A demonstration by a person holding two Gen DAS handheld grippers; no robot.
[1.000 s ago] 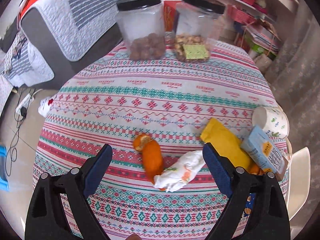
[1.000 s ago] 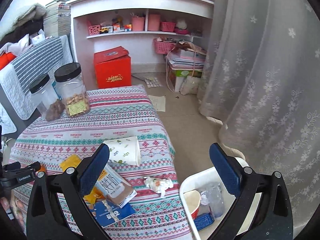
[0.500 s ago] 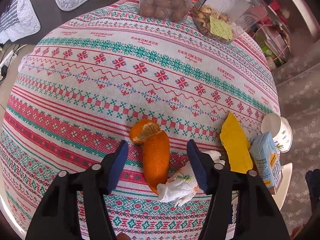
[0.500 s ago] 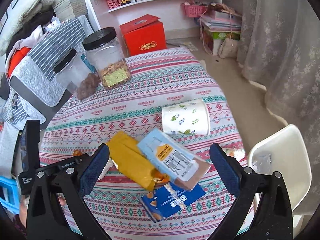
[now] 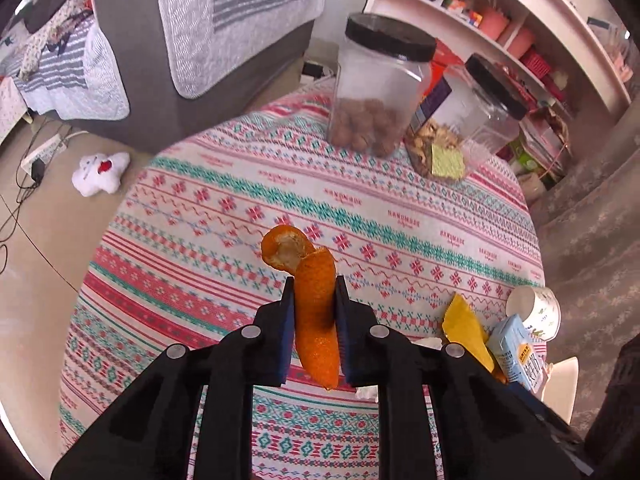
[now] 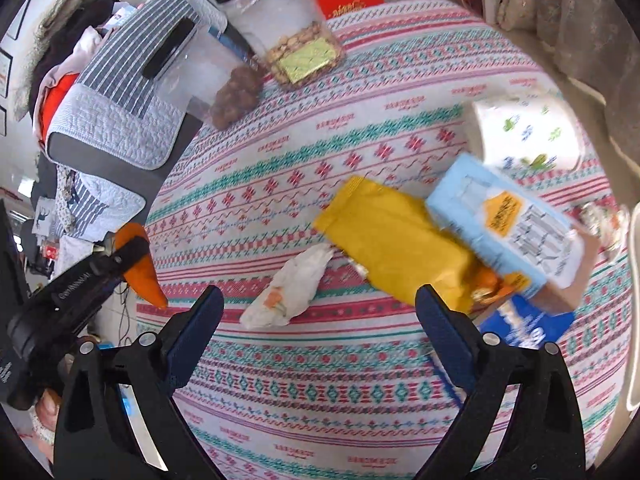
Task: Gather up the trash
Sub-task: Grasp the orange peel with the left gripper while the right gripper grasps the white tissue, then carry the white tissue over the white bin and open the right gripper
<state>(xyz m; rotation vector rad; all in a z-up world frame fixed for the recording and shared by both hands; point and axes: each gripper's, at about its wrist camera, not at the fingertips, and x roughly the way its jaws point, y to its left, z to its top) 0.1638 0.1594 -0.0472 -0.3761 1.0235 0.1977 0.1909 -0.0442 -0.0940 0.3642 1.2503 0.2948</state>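
orange peel [image 5: 316,320] is sitting pinched between the left gripper [image 5: 313,300] pads, lifted above the patterned tablecloth [image 5: 280,200]; the right gripper [image 6: 316,320] is hovering wide apart over a crumpled tissue [image 6: 290,290] near the yellow packet [image 6: 392,236]

Blue packet [image 6: 524,330] lies half-hidden under milk carton [image 6: 508,224].

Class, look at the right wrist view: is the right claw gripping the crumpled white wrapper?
No: the right claw is open, and the wrapper lies free on the tablecloth between its fingers.

Two jars [image 5: 382,92] stand behind the wrapper [image 6: 394,242], carton [image 6: 504,226] on it.
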